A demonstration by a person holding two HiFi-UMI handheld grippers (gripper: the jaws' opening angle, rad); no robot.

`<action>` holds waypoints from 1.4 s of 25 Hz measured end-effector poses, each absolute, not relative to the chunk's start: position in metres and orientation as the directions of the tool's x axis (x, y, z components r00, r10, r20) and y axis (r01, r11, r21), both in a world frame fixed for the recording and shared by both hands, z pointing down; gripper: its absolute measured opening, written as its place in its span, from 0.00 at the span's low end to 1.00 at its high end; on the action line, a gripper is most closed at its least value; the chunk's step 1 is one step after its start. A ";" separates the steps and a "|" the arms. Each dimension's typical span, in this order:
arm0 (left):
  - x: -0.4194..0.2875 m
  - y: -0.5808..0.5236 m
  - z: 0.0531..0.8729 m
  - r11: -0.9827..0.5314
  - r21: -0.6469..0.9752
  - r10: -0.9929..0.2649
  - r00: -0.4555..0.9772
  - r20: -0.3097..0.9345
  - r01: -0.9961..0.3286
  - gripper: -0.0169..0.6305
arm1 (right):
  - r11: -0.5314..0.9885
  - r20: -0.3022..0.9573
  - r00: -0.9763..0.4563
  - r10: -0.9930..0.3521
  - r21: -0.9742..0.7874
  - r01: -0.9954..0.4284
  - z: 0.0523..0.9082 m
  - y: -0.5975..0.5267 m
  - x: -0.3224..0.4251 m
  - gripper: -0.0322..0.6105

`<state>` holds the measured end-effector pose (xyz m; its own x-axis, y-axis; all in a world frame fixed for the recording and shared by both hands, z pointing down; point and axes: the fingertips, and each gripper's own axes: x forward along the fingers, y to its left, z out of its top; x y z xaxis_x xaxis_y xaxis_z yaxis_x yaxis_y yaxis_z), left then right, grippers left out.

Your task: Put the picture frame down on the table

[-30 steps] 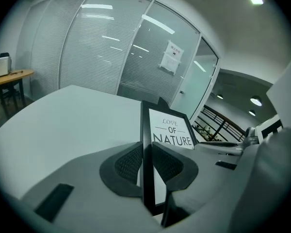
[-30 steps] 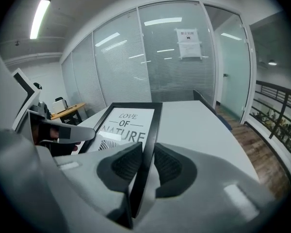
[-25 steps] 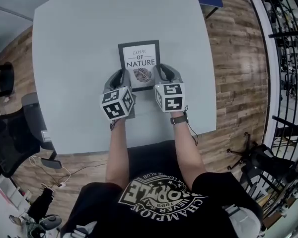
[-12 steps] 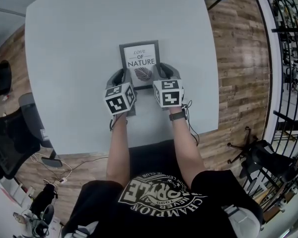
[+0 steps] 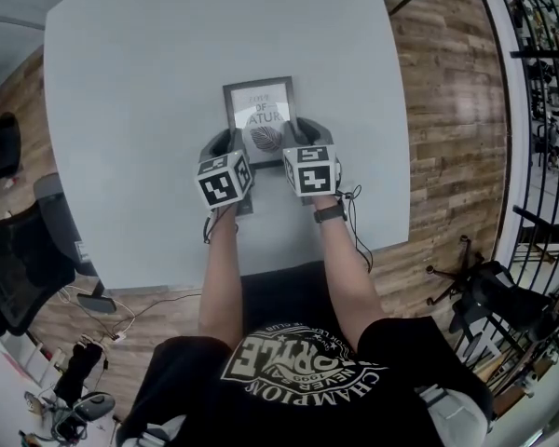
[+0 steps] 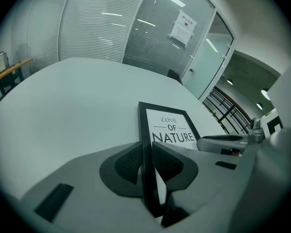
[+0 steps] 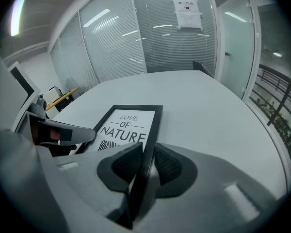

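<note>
1. Pale grey table (image 5: 168, 82), bare around the work area, is standing on a wood-plank floor (image 5: 447, 110). A glass partition (image 6: 111, 28) with blinds is closing off the far side of the room, with a printed notice (image 6: 183, 25) fixed to it.
2. Picture frame (image 5: 258, 110): black moulding around a white print reading "LOVE OF NATURE" above a leaf motif. It is sitting over the middle of the table, face up, with its near end carried by both claws.
3. Left claw (image 6: 145, 161): narrowed to the thickness of the moulding. Its ribbed pads (image 6: 127, 161) are pinching the frame's left side rail close to the near corner.
4. Right claw (image 7: 144, 166): narrowed likewise and clamping the right side rail at about the same height.
5. Purpose of the hold, as judged: gripping opposite rails is keeping the frame level from side to side. It is also keeping the pads off the glazed face and sharing the load between both hands.
6. Attitude: the far end is lying low toward the table while the near end is riding slightly higher. No view shows whether the far edge is touching the surface.
7. Stage, as judged: the put-down is nearing completion. The near end needs lowering flat, then both claws need opening together and drawing back.
8. Hazard, as judged: if one side is released first, the frame is likely to twist or slap down.
</note>
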<state>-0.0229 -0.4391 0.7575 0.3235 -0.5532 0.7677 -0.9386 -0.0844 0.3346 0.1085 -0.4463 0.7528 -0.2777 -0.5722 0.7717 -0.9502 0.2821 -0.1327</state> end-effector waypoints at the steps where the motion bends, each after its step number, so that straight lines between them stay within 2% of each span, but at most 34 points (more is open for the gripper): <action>1: -0.022 -0.438 0.759 -0.085 0.334 -0.549 0.324 0.770 -0.939 0.13 | 0.284 0.775 -0.277 -0.569 -0.132 -0.950 0.755 -0.445 0.109 0.17; 10: -0.016 -0.431 0.760 -0.116 0.330 -0.541 0.339 0.770 -0.937 0.13 | 0.271 0.773 -0.261 -0.578 -0.120 -0.955 0.753 -0.440 0.114 0.17; 17: -0.028 -0.419 0.717 -0.145 0.340 -0.603 0.355 0.714 -0.929 0.13 | 0.266 0.694 -0.285 -0.661 -0.138 -0.954 0.703 -0.431 0.110 0.17; 31: -0.056 -0.341 0.534 -0.289 0.217 -0.828 0.357 0.432 -0.932 0.13 | 0.285 0.394 -0.303 -0.868 -0.104 -0.953 0.531 -0.345 0.094 0.16; 35: -0.054 -0.323 0.470 -0.342 0.139 -0.877 0.369 0.308 -0.929 0.10 | 0.281 0.287 -0.290 -0.913 -0.075 -0.957 0.476 -0.320 0.095 0.11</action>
